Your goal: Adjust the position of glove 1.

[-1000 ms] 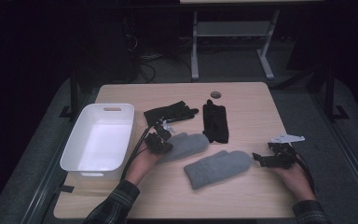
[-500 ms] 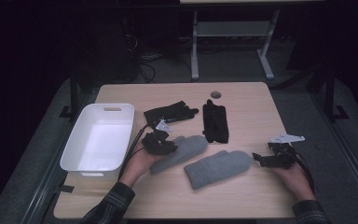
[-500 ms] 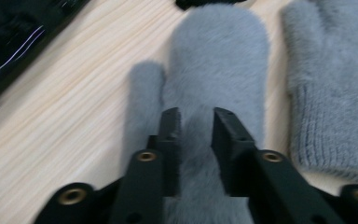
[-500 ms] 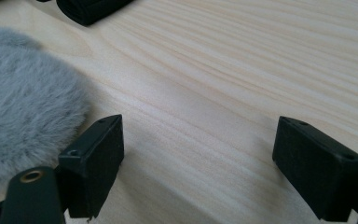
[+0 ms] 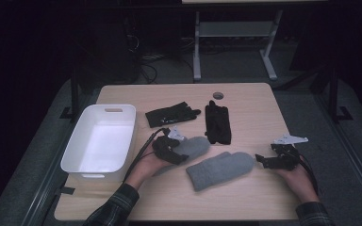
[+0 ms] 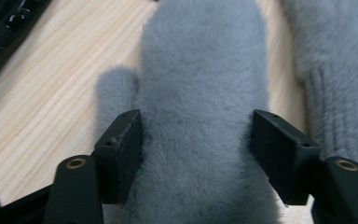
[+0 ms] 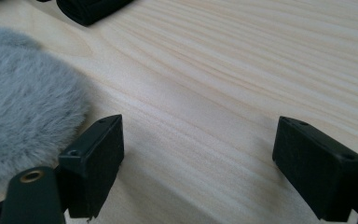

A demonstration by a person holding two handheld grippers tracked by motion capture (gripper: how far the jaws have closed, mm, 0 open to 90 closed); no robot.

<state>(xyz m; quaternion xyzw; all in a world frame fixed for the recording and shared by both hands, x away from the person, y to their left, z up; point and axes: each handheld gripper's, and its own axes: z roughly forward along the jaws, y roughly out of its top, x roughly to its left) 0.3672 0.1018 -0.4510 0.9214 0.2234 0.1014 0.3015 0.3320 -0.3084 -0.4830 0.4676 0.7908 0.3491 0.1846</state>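
My left forearm, in a plaid sleeve, comes in from the bottom edge and angles up toward the middle of the table (image 5: pixel 259 113). My left hand (image 5: pixel 143 165) lies low on the wood, holding my left tongs (image 5: pixel 176 153) level and pointed to my right. Their jaws have just been opening; they now stand wide, one on each side of a grey mitten (image 6: pixel 200 93), with the fur brushing the pads but not squeezed. That mitten lies flat on the table, near the middle, just right of a white bin (image 5: pixel 99 141).

My right hand (image 5: pixel 299 176) rests near the table's right edge, holding my right tongs (image 5: pixel 264 160) level and pointed left. Their jaws stand wide with bare wood between them, their tips close to the rounded end of a second grey mitten (image 5: pixel 219 169), which lies just beside the first.

Two black gloves (image 5: pixel 172 114) lie farther back, one crosswise, one lengthwise.

My left hand and tongs cover the cuff end of the first mitten in the high view. In the left tongs' view its far tip is cut off by the top edge. Whether the two mittens touch I cannot tell. The room beyond the table is dark and hard to make out.
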